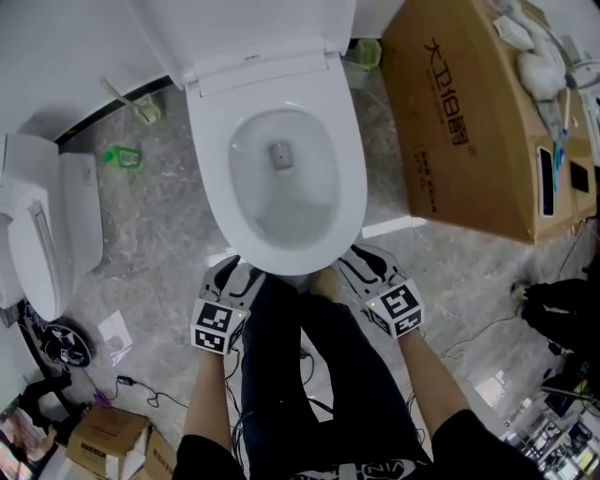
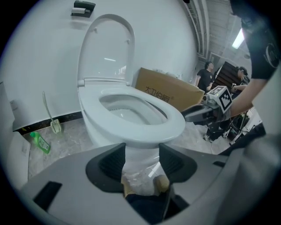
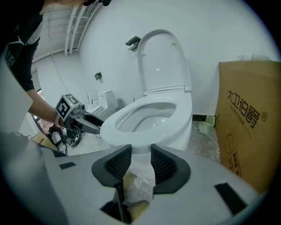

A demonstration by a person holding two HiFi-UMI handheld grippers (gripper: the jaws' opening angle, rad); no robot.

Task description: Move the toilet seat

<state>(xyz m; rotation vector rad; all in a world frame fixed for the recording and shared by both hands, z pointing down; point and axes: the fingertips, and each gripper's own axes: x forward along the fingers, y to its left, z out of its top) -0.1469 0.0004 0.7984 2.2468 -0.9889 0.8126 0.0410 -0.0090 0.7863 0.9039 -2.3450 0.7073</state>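
Glossy toilet seat [image 1: 208, 178], matt cardboard box [image 1: 459, 122]

The white oval plastic toilet seat [image 1: 281, 255] lies down on the bowl right in front of you. Its white plastic lid [image 1: 246, 23] stands up behind it, against the wall. Your left gripper [image 1: 228, 274] sits at the seat's front-left edge and your right gripper [image 1: 362, 260] at its front-right, with your legs between them. A big brown cardboard box [image 1: 459, 122] stands right of the toilet. To its left, a green plastic bottle [image 1: 122, 157] lies on the floor. A white toilet brush [image 1: 139, 105] is behind the bottle by the wall. A second white toilet-like fixture [image 1: 37, 225] is at far left.
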